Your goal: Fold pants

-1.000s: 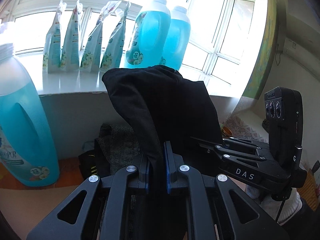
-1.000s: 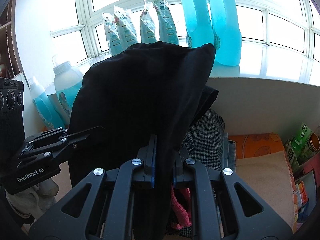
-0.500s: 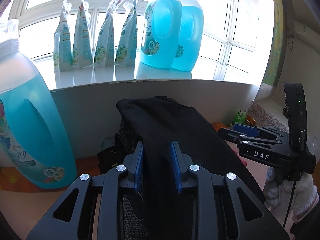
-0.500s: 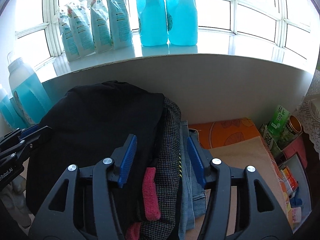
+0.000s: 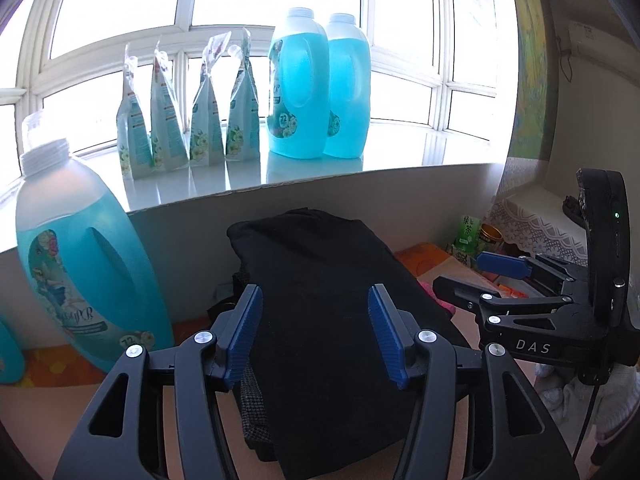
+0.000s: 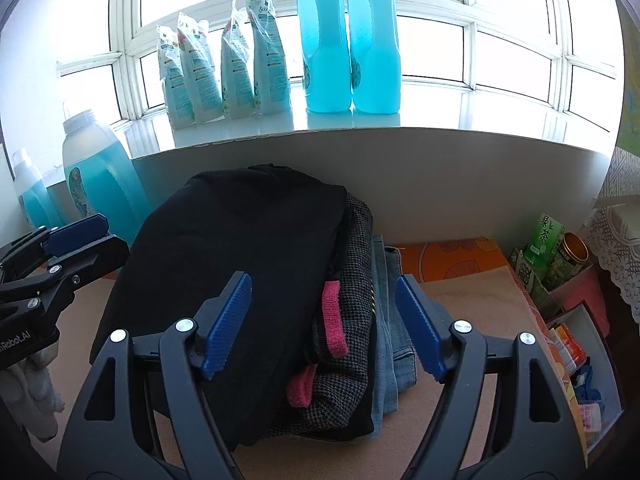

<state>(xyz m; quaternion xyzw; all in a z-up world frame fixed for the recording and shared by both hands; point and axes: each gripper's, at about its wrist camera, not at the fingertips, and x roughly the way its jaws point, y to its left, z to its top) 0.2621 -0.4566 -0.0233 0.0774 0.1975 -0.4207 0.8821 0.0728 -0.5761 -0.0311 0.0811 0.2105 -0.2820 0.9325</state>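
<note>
Folded black pants [image 6: 240, 264] lying on top of a pile of clothes [image 6: 352, 320] on the desk [image 6: 472, 312]. Left gripper [image 5: 316, 332] wide apart, holding nothing; right gripper [image 6: 324, 320] likewise, over the pile.

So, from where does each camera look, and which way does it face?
Left wrist: sits on the left gripper, looks forward over the black pants toward the window sill; its own open fingers show, and the right gripper at right.
Right wrist: sits on the right gripper, faces the same way; its open fingers show, left gripper at left.
Shared: pants, bottles, sill.
</note>
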